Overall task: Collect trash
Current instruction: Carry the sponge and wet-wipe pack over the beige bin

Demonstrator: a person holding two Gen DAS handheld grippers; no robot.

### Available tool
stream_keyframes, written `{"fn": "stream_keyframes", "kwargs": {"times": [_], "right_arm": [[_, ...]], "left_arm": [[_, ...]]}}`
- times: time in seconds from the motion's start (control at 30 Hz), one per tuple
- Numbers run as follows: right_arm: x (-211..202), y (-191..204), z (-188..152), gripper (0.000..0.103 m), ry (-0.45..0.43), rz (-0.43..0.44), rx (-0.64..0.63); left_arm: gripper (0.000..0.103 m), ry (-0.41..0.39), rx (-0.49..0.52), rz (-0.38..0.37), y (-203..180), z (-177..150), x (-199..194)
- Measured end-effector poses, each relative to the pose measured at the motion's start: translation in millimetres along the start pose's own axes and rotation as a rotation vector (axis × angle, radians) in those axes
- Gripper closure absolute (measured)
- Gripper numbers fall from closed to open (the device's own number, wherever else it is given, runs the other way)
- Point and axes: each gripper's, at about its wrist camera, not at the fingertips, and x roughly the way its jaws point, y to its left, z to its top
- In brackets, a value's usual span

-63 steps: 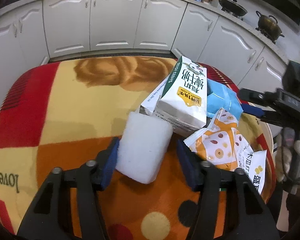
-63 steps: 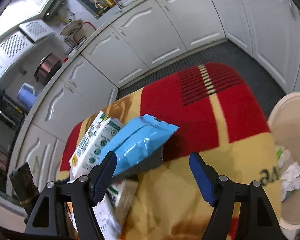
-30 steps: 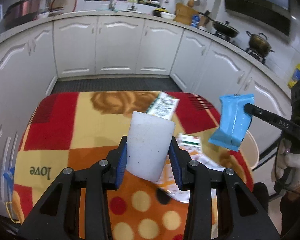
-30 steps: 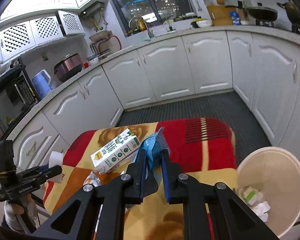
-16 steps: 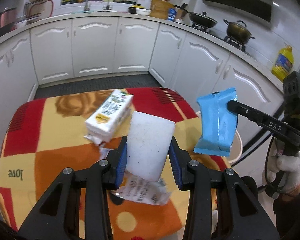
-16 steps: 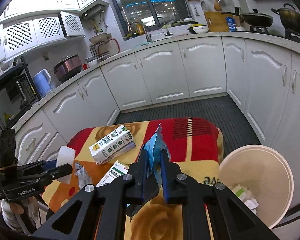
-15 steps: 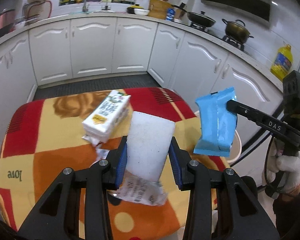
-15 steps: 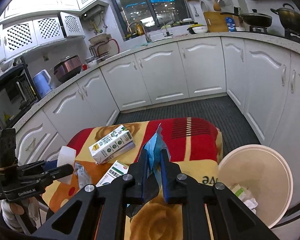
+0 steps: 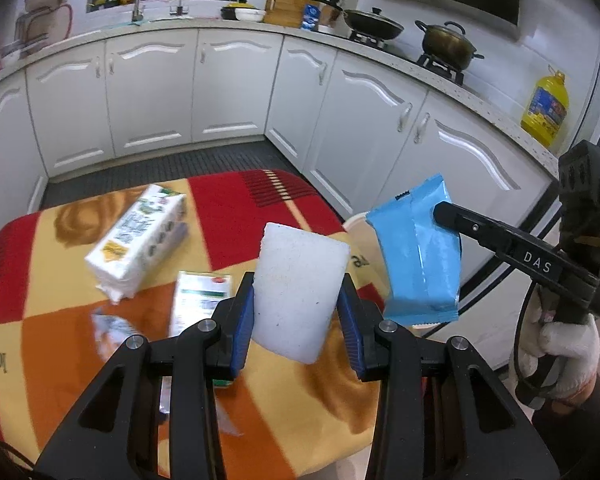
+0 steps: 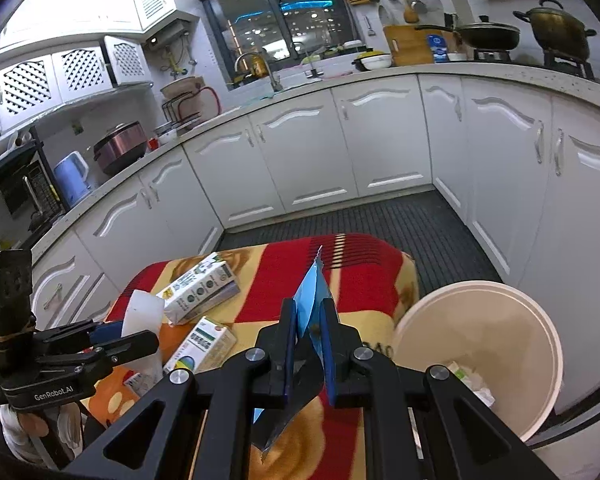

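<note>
My left gripper [image 9: 298, 312] is shut on a white foam block [image 9: 300, 288] and holds it above the table's right part. My right gripper [image 10: 308, 344] is shut on a blue snack wrapper [image 10: 310, 300], held edge-on in its own view; the wrapper hangs flat in the left wrist view [image 9: 418, 252]. A cream trash bin [image 10: 500, 308] with crumpled paper inside stands on the floor right of the table; its rim peeks out behind the wrapper [image 9: 356, 222]. The left gripper with the foam block [image 10: 140, 314] shows at left in the right wrist view.
A blanket-covered table [image 9: 72, 360] carries a white-green carton [image 9: 140, 240], a small box [image 9: 200, 300] and a wrapper [image 9: 112, 328]. White kitchen cabinets [image 9: 228, 92] curve around. The right gripper's arm and gloved hand [image 9: 560, 340] are at right.
Both grippers have swung right, toward the bin side, still holding the foam block and the blue wrapper. The table and carton have shifted left in the left wrist view.
</note>
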Motion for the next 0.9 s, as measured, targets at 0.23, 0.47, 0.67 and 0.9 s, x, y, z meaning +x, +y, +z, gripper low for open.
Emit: {"fn": "stream_keyframes", "kwargs": {"times": [0.23,0.47,0.67,0.9], "right_arm": [[-11.2,-34.9,-2.9,0.092,-0.01,-0.056,0.045],[-16.9,-72.2,-9.4,0.092,-0.006,-0.133,0.067],[-12.7,-101.8,-18.9,0.092,0.015,-0.184,0.106],[-1.6,-136.4,-30.2,0.092,0.052,-0.234,0.151]], "left_arm": [[0.066,0.026,0.035,-0.029,-35.0,7.9,22.3],[0.066,0.065,0.056,-0.067,-67.7,13.3,51.3],[0.066,0.11,0.05,-0.103,-94.4,18.3,84.2],[0.066,0.151,0.035,-0.13,-115.4,20.4,123.4]]}}
